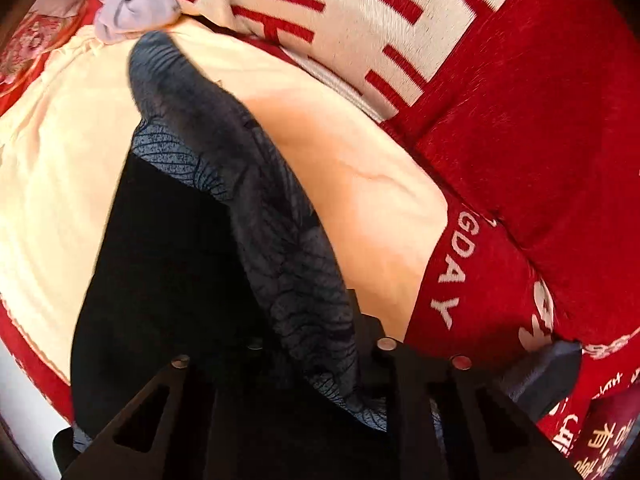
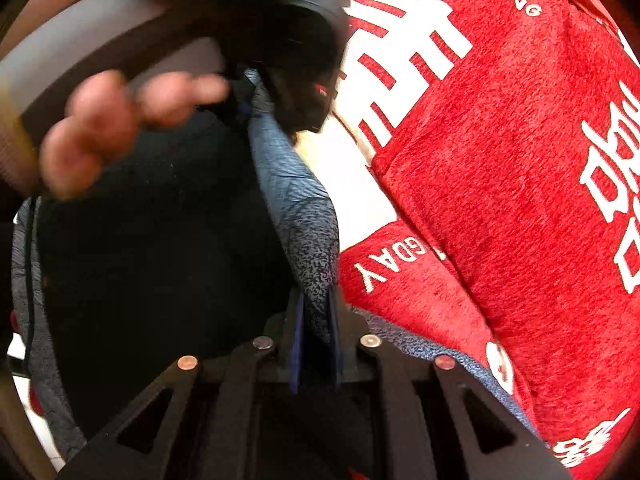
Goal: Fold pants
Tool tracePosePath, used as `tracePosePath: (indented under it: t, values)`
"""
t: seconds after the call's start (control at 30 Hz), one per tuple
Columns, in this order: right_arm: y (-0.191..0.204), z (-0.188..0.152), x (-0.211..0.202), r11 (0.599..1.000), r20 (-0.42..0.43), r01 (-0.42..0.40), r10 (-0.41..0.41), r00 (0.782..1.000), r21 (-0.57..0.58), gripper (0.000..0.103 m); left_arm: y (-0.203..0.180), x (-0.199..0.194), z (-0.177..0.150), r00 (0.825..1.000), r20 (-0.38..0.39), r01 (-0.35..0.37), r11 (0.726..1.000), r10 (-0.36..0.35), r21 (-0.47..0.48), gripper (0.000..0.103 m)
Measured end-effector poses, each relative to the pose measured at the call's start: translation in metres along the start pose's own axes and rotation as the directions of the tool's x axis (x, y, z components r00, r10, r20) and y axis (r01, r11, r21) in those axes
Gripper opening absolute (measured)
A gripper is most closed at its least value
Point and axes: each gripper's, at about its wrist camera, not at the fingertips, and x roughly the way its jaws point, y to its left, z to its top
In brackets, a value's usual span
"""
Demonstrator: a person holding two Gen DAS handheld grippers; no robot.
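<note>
The pants (image 1: 256,216) are blue-grey with a dark leaf print and a black inner side. In the left wrist view they hang lifted above a cream sheet (image 1: 60,168), running from my left gripper (image 1: 320,344) up and away. My left gripper is shut on the pants' edge. In the right wrist view the pants (image 2: 296,208) rise as a taut fold from my right gripper (image 2: 316,312), which is shut on them. The other hand-held gripper (image 2: 296,60) and the person's fingers (image 2: 104,128) show at upper left, holding the same cloth.
A red blanket with white lettering (image 1: 520,128) lies to the right of the cream sheet and fills the right of the right wrist view (image 2: 500,160). A crumpled lilac garment (image 1: 132,8) lies at the far end of the sheet.
</note>
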Motion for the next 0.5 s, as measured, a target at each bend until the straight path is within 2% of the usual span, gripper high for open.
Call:
tracePosePath:
  t: [0.03,0.07,0.1,0.17,0.2,0.27,0.3,0.33,0.37,0.4,0.43,0.47,0.5]
  values:
    - [-0.004,0.0,0.0,1.0,0.001,-0.026,0.026,1.0,0.012,0.031,0.003,-0.004,-0.004,1.0,0.009,0.0,1.0,0.0,-0.003,0.019]
    - [-0.012,0.0,-0.001,0.998,0.005,-0.061,0.061,0.998,0.033,0.059,0.006,-0.007,-0.01,1.0,0.017,0.0,1.0,0.0,-0.008,0.018]
    - [-0.026,-0.001,-0.003,0.994,0.027,-0.087,0.085,0.996,0.061,0.079,0.008,-0.009,-0.012,1.0,0.02,0.004,1.0,-0.004,-0.011,0.018]
    - [-0.043,-0.001,-0.003,0.987,0.046,-0.144,0.141,0.989,0.075,0.082,0.011,-0.013,-0.018,1.0,0.025,0.01,1.0,-0.01,-0.015,0.018]
    - [-0.054,0.003,0.001,0.98,0.032,-0.183,0.182,0.983,0.071,0.082,0.013,-0.018,-0.021,0.999,0.032,0.012,1.0,-0.011,-0.012,0.018]
    - [-0.054,0.01,0.007,0.977,0.002,-0.212,0.212,0.977,0.027,0.082,0.009,-0.023,-0.023,0.998,0.055,0.005,1.0,-0.006,0.008,0.018]
    - [-0.056,0.016,0.013,0.973,-0.021,-0.232,0.232,0.973,-0.009,0.086,0.008,-0.027,-0.025,0.998,0.064,0.001,1.0,-0.003,0.018,0.018]
    - [-0.054,0.019,0.019,0.963,-0.047,-0.268,0.267,0.963,-0.025,0.088,0.009,-0.029,-0.027,0.998,0.068,0.002,1.0,-0.004,0.025,0.018]
    - [-0.054,0.02,0.027,0.944,-0.092,-0.329,0.325,0.941,-0.033,0.088,0.01,-0.032,-0.029,0.998,0.069,0.005,1.0,-0.007,0.03,0.018]
    - [-0.054,0.021,0.037,0.917,-0.151,-0.399,0.391,0.908,-0.029,0.088,0.011,-0.034,-0.03,0.998,0.069,0.008,0.999,-0.01,0.034,0.018]
    - [-0.052,0.02,0.042,0.904,-0.187,-0.428,0.417,0.89,-0.018,0.086,0.013,-0.036,-0.031,0.998,0.068,0.011,0.999,-0.013,0.036,0.018]
    - [-0.052,0.018,0.045,0.899,-0.219,-0.439,0.426,0.878,-0.01,0.06,0.015,-0.039,-0.033,0.998,0.067,0.018,0.999,-0.021,0.038,0.018]
    - [-0.051,0.017,0.042,0.903,-0.227,-0.43,0.416,0.881,-0.014,0.018,0.017,-0.043,-0.036,0.997,0.068,0.032,0.999,-0.035,0.041,0.018]
